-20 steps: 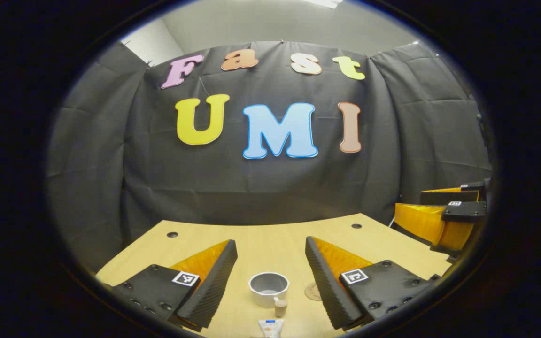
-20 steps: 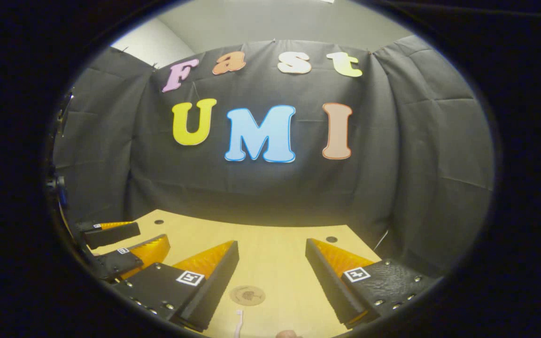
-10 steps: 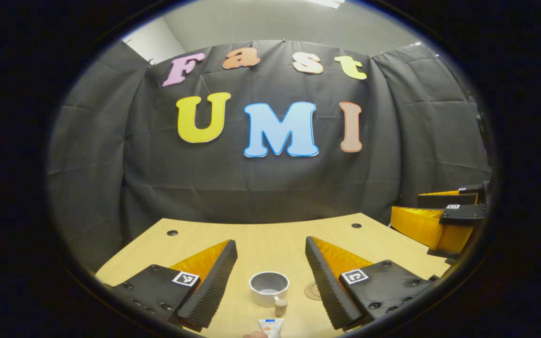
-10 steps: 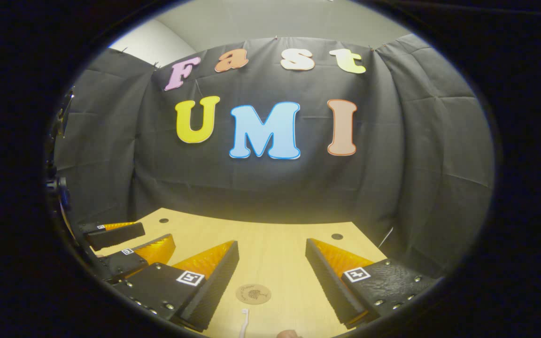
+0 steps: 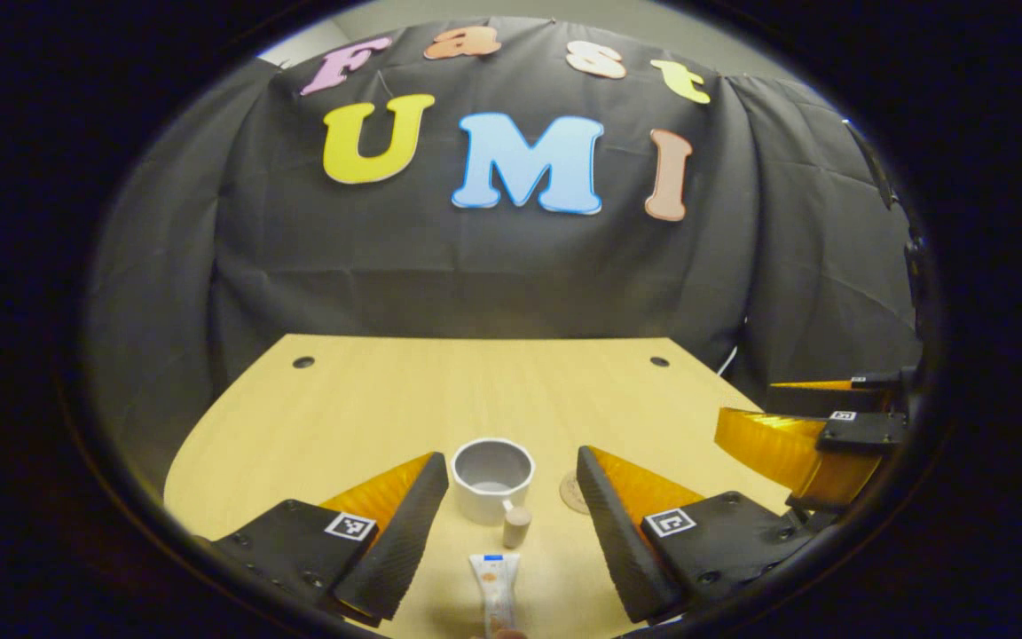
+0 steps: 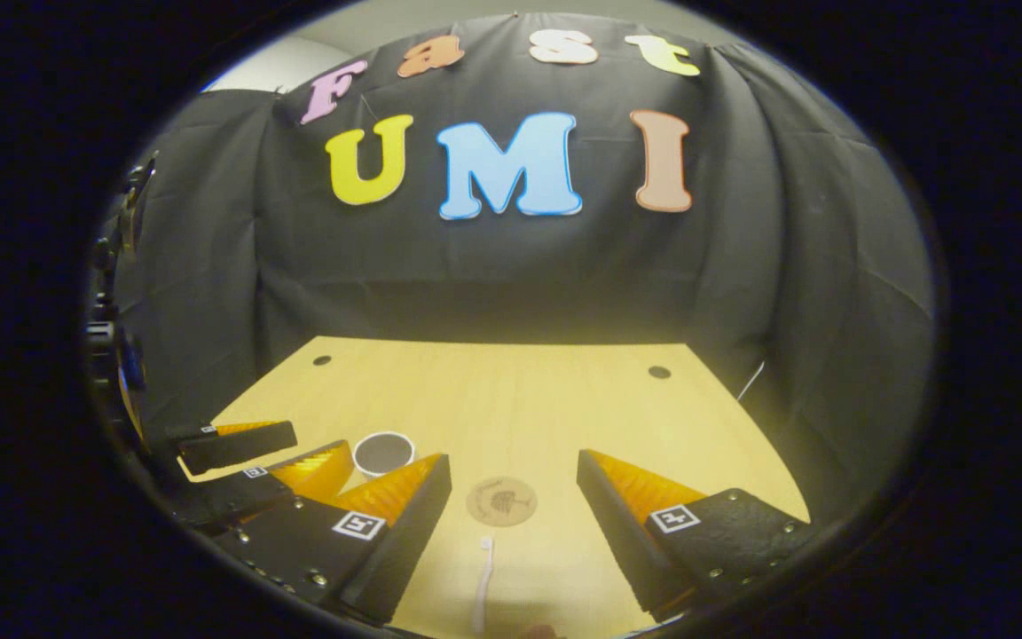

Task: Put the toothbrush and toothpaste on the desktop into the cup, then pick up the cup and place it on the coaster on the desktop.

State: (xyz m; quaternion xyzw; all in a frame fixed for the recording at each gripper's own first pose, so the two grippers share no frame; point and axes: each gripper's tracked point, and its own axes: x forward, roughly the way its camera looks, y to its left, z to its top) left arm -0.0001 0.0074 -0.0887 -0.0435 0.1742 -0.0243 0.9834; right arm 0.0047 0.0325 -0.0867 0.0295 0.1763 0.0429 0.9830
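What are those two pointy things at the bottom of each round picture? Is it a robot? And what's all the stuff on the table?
No robot: a person holds two pincer tools, each carrying a camera. The pointy things are each tool's two fingers. The left gripper looks at a cup, a small cork-like stopper and the toothpaste on the wooden table. The right gripper looks at a round coaster and the toothbrush. Both are open and hold nothing.

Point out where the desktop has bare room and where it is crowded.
Bare: the far half of the desk, from the cup back to the cloth wall, and its left side. Crowded: the near middle, where cup, coaster, toothpaste and toothbrush sit between the open grippers.
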